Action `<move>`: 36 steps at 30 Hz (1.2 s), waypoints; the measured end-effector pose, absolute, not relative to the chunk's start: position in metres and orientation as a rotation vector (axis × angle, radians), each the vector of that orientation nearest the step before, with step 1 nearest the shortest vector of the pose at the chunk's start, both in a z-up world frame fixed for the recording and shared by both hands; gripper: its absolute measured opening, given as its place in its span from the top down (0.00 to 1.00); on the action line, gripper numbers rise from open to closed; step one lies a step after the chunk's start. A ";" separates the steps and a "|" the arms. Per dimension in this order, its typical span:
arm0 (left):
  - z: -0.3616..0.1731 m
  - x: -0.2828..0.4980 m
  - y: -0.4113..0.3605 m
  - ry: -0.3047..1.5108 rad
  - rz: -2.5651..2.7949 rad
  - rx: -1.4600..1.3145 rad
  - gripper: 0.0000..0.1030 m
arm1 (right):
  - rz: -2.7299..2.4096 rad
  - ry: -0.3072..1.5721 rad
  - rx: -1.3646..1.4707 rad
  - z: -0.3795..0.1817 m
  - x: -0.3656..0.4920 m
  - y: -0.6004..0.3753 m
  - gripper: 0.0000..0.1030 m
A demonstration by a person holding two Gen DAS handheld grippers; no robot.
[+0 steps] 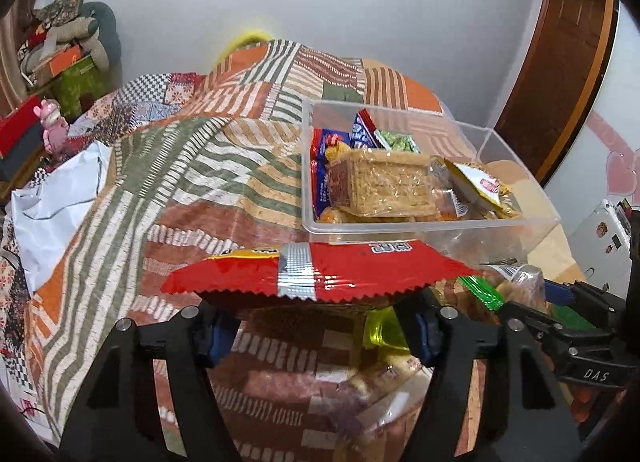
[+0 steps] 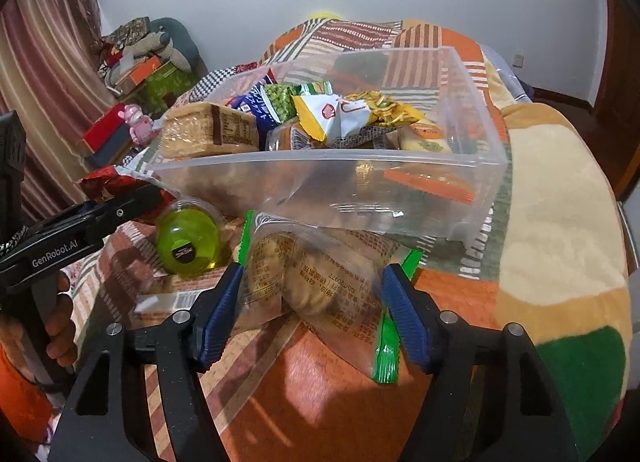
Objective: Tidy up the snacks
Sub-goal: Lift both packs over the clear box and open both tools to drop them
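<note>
A clear plastic bin [image 1: 432, 224] [image 2: 360, 170] sits on the quilted bed, filled with several snack packs. My left gripper [image 1: 316, 326] is shut on a red snack bag [image 1: 320, 272], held above the quilt just before the bin's near wall; it also shows in the right wrist view [image 2: 116, 182]. My right gripper [image 2: 312, 306] is shut on a clear biscuit pack with green ends [image 2: 316, 282], held in front of the bin; the pack also shows in the left wrist view [image 1: 516, 286]. A green jelly cup [image 2: 188, 238] lies on the quilt between both grippers.
The patchwork quilt [image 1: 180, 182] covers the bed. Another wrapped snack [image 1: 384, 378] lies on the quilt under my left gripper. A white cloth [image 1: 56, 202] lies at the left. Boxes and a pink toy [image 1: 54, 130] stand by the far left wall.
</note>
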State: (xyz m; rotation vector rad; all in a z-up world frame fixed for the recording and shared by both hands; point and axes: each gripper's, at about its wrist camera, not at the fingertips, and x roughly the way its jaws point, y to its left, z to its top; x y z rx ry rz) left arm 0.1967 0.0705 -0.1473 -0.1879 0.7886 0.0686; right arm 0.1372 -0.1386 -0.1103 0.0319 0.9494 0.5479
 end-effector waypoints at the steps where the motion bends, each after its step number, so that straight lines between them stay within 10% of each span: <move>1: -0.144 0.194 0.071 0.781 0.071 -0.185 0.34 | 0.549 0.945 0.033 -0.108 0.136 -0.139 0.35; 36: -0.063 0.250 0.028 0.599 -0.008 -0.126 0.34 | 0.493 0.680 0.095 -0.024 0.179 -0.163 0.35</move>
